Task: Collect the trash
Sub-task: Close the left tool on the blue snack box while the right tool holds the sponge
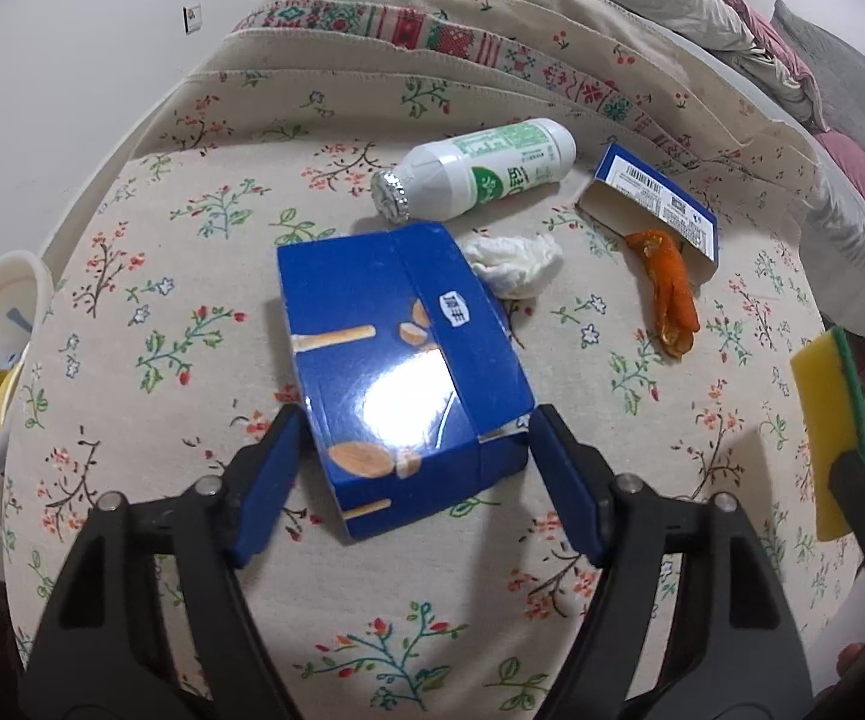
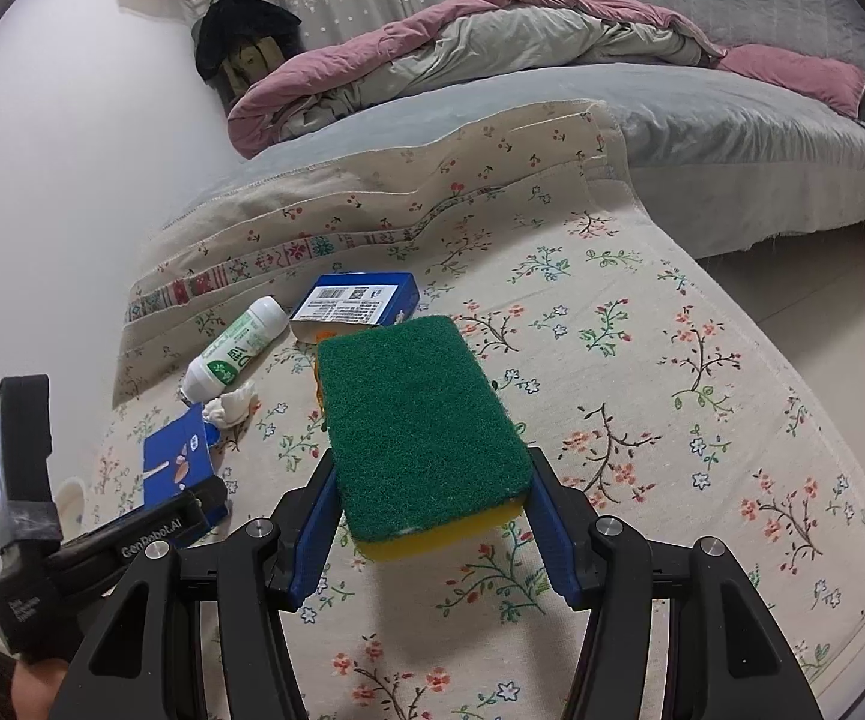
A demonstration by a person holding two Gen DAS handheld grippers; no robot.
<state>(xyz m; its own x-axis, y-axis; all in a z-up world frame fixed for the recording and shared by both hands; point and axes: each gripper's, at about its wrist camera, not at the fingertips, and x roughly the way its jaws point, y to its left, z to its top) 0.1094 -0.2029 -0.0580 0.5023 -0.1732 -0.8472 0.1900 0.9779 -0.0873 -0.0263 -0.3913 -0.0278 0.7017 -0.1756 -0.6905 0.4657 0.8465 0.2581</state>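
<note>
My left tongs point(image 1: 414, 426) straddle the blue snack box point(image 1: 396, 360); my right tongs point(image 2: 432, 498) grip the sponge point(image 2: 420, 432).

Both point steeply down at the flowered cloth point(image 1: 192, 276). The left pads sit at the box's near corners, though I cannot tell if they press. "GenRobot.AI" is printed on the left tool. The white bottle point(image 1: 480, 171) with its green label, the tissue point(image 1: 513, 261) and the orange wrapper point(image 1: 669, 294) lie beyond.

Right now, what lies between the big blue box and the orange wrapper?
A crumpled white tissue lies between the big blue box and the orange wrapper, seen in the left wrist view.
</note>
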